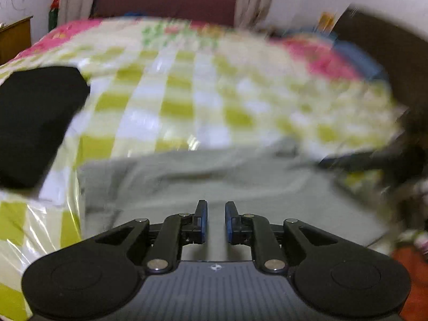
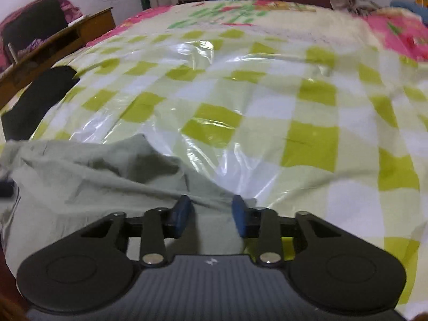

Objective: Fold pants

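Pale grey-green pants (image 1: pixel 227 184) lie spread on a bed under a green-and-white checked plastic cover (image 1: pixel 176 101). My left gripper (image 1: pixel 216 220) hovers over the near part of the pants, its blue pads a small gap apart with nothing between them. The left wrist view is motion-blurred. In the right wrist view the pants (image 2: pixel 88 176) lie rumpled at the lower left. My right gripper (image 2: pixel 212 218) is open over the pants' right edge, empty. The other gripper shows as a dark blur (image 1: pixel 379 160) at the right.
A folded black garment (image 1: pixel 34 123) lies at the bed's left edge, also in the right wrist view (image 2: pixel 37 101). A wooden desk (image 2: pixel 61 42) stands to the left. A maroon headboard (image 1: pixel 165 2) and curtains are behind. A pink patterned sheet (image 2: pixel 396 32) covers the far side.
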A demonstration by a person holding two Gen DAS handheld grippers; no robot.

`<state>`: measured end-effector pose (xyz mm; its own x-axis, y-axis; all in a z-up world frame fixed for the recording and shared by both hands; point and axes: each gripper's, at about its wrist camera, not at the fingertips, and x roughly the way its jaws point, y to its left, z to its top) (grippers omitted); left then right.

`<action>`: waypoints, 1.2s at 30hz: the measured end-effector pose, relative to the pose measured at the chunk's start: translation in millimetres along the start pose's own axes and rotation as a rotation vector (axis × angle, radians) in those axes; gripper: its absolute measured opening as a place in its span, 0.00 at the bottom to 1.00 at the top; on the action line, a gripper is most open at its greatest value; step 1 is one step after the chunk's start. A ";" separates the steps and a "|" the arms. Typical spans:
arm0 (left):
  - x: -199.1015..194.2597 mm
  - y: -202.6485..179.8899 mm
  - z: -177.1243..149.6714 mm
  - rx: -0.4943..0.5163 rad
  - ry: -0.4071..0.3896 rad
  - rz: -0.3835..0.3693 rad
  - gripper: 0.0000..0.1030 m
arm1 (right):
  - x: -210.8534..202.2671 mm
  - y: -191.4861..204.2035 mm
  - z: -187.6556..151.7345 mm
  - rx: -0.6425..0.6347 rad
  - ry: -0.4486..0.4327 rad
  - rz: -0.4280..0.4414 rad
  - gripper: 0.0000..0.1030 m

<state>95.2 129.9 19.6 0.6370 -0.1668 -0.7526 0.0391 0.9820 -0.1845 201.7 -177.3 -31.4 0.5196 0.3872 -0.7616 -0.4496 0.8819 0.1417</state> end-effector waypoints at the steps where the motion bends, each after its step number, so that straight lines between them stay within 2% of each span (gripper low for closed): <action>1: 9.6 3.4 -1.1 -0.011 0.043 0.024 0.29 | -6.5 0.4 -1.1 -0.025 -0.007 -0.028 0.33; 3: 11.9 14.5 -3.5 -0.051 0.068 0.018 0.29 | -21.6 0.6 -6.9 -0.085 -0.016 -0.091 0.40; 5: 5.4 16.0 -0.9 -0.050 0.069 0.051 0.29 | -39.0 -13.1 -13.7 -0.015 -0.028 -0.014 0.42; 7: -2.5 9.2 1.9 -0.008 0.032 0.079 0.30 | -48.9 -26.9 -22.8 0.095 -0.015 0.033 0.44; 8: -5.6 4.9 4.9 0.008 0.006 0.073 0.30 | -50.0 -33.5 -27.5 0.147 -0.007 0.055 0.45; 10: -4.6 -3.1 10.2 0.010 -0.028 0.030 0.35 | -47.3 -46.8 -41.7 0.282 0.002 0.152 0.48; 13: 9.8 -12.2 9.8 0.029 -0.014 0.020 0.36 | -44.5 -56.7 -56.9 0.434 0.006 0.284 0.48; 15: 12.1 -18.3 7.4 0.046 -0.008 0.013 0.36 | -44.0 -60.1 -63.5 0.478 0.005 0.368 0.48; 18: 16.3 -21.7 1.3 0.072 0.012 0.019 0.36 | -30.8 -67.5 -69.6 0.483 0.045 0.411 0.46; 20: 18.1 -21.0 -2.4 0.066 0.029 0.024 0.36 | -24.4 -76.3 -69.1 0.569 0.054 0.462 0.46; 21: 17.9 -21.4 -2.5 0.060 0.030 0.027 0.36 | -25.2 -76.6 -67.3 0.589 0.053 0.498 0.36; 23: 14.7 -23.5 -1.9 0.061 0.027 0.029 0.36 | -30.6 -70.6 -65.9 0.577 0.025 0.565 0.22; 24: 14.0 -24.7 -2.0 0.066 0.024 0.028 0.36 | -31.7 -66.7 -66.1 0.571 0.017 0.581 0.20; 26: 17.3 -27.6 -2.7 0.077 0.034 0.028 0.36 | -19.5 -63.1 -69.1 0.589 0.043 0.592 0.24; 28: 23.1 -32.5 -3.4 0.093 0.044 0.047 0.36 | 3.6 -62.2 -73.6 0.648 0.092 0.605 0.24; 30: 26.2 -37.4 -2.6 0.107 0.041 0.064 0.37 | 12.6 -58.7 -73.1 0.668 0.103 0.627 0.14; 32: 26.7 -43.0 -0.1 0.119 0.049 0.086 0.37 | 1.4 -64.1 -68.6 0.642 0.064 0.585 0.07; 36: 31.0 -58.3 4.8 0.144 0.068 0.093 0.37 | -24.9 -110.9 -80.7 0.701 -0.035 0.503 0.04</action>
<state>116.5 67.9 10.0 0.5900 -0.0752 -0.8039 0.0955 0.9952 -0.0230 180.0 -306.4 -79.1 0.4061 0.7739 -0.4859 -0.0862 0.5618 0.8228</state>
